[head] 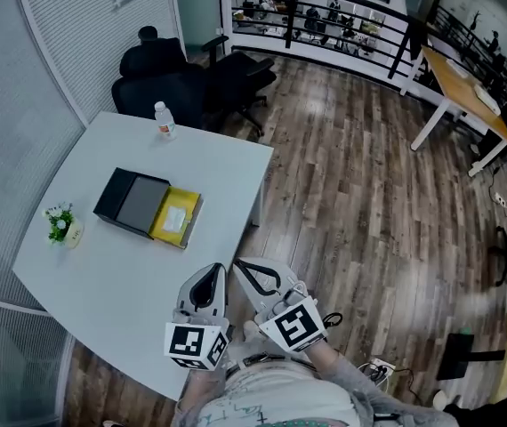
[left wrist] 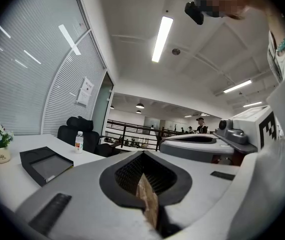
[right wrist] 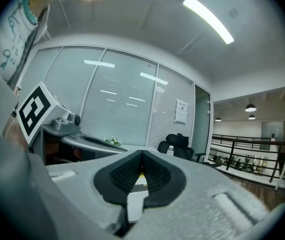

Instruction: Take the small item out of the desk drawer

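Jaws shut and empty on left gripper (head: 213, 272) and right gripper (head: 241, 265), both at the table's (head: 120, 274) near edge. No drawer showed; groping for it blind could knock that edge.

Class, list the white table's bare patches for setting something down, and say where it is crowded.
Bare: between the black box and the left gripper at the near edge; also right of the water bottle. Tightest: between flower pot and box.

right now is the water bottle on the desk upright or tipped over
Upright. The water bottle stands on its base near the far edge of the white desk, cap on top.
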Motion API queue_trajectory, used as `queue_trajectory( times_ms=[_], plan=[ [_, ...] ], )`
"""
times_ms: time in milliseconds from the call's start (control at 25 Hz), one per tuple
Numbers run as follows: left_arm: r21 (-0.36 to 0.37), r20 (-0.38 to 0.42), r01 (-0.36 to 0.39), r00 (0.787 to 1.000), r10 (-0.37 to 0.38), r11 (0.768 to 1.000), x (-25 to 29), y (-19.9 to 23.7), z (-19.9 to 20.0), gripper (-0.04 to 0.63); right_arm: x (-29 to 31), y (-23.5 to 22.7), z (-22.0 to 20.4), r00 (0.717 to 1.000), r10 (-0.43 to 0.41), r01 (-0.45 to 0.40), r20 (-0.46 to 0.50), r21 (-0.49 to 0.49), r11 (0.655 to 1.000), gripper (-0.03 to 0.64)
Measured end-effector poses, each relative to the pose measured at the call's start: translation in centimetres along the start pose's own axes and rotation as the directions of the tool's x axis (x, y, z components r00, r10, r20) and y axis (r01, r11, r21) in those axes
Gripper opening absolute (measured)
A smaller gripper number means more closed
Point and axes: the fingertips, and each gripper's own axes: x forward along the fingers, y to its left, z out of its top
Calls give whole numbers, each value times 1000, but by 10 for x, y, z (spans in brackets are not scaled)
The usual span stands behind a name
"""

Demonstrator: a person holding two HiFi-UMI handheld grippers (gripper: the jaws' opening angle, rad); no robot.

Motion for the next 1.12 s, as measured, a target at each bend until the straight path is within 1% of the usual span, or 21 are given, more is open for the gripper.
queue_trajectory(
  times_ms=[240, 440, 720, 840, 960, 1120],
  plan=[
    [-15, -8, 5, 1000, -5, 1000, 1, 11, -3, -3, 12, 1, -5, 1000, -6, 6, -19, 5, 1000, 2],
    [-24, -2, -10, 1000, 10, 1000, 16, 23, -2, -2, 27, -11, -9, 1000, 8, -8, -16, -3, 1000, 2],
    [-25, 13, -52, 999, 52, 998, 59, 42, 7, -3, 57, -49, -10, 999, 46, -46, 18, -9, 999, 3],
    [-19, 19, -73, 997, 74, 997, 82, 49, 16, -3, 72, -69, -5, 997, 73, -73, 16, -3, 997, 2],
    [-12, 30, -97, 995, 97, 995, 102, 62, 23, -3, 92, -83, -4, 994, 111, -110, 21, -20, 994, 2],
    [-19, 36, -122, 992, 123, 992, 124, 75, 28, -2, 110, -104, -3, 991, 132, -132, 27, -26, 991, 3]
  ],
)
